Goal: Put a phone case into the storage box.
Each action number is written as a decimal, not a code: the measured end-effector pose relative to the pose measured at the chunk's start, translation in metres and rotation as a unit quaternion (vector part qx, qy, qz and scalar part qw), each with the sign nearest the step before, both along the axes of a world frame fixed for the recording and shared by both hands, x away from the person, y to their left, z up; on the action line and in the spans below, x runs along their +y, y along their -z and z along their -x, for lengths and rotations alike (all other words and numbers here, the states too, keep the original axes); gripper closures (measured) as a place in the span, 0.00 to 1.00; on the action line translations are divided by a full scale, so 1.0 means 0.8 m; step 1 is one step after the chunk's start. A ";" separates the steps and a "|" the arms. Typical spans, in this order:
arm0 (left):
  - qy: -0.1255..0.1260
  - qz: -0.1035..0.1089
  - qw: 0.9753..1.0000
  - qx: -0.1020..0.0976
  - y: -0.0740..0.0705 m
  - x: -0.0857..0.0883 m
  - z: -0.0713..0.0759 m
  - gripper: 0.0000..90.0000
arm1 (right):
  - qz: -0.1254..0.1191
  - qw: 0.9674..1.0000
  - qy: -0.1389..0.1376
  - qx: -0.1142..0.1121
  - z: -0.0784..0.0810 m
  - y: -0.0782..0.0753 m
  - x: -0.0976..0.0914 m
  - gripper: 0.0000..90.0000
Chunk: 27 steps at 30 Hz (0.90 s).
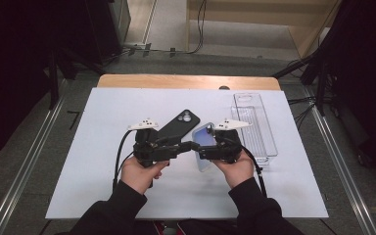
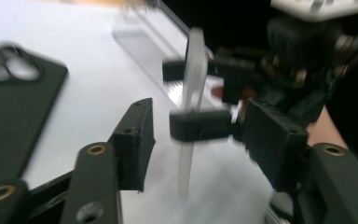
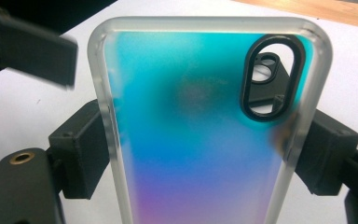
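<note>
the gradient phone case passes to the right gripper

the right gripper (image 3: 200,158) clamps the blue-to-purple gradient phone case (image 3: 200,130) across its width, one pad on each frosted long edge, so the case stands up off the white table mat (image 1: 103,186) with its back and its oval camera cut-out facing that gripper's own camera. i judge the sideways hold is there to keep the case steady while the other tool lets go. the left gripper (image 2: 205,135) sits just beside it, its jaws half apart on either side of the thin edge of the case and pressing on nothing i can see. farther out, a black phone case (image 1: 177,126) lies flat on the mat, and a clear plastic tray (image 1: 254,125) lies near the right edge.

from above, hands and tools cover most of the gradient case. the left gripper view is blurred, so whether a pad brushes the case is hard to tell. the case's lower end is cut off in the right gripper view.
</note>
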<state>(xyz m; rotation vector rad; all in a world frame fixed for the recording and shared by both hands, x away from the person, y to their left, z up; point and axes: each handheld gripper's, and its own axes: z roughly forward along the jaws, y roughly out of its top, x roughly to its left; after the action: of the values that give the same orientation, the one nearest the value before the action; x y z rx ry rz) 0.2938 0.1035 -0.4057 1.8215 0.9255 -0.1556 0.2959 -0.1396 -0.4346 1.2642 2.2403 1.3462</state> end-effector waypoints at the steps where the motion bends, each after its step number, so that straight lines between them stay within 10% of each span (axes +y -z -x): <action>1: 0.006 -0.005 1.000 0.000 0.003 0.000 0.000 0.43 | 0.001 1.000 -0.002 -0.001 0.000 0.000 -0.001 0.17; 10: 0.070 -0.025 0.997 0.011 0.015 0.006 -0.004 0.35 | -0.002 1.000 -0.027 -0.010 -0.003 -0.009 -0.014 0.17; 27: 0.131 -0.111 0.984 -0.052 0.037 0.035 0.008 0.35 | -0.022 0.995 -0.096 -0.007 -0.010 -0.036 -0.044 0.17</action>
<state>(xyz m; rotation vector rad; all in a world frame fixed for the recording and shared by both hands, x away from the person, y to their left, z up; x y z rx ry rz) 0.2876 0.1314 -0.4357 2.1346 0.6468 -0.1240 0.3036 -0.1749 -0.4061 1.0709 2.3856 1.4718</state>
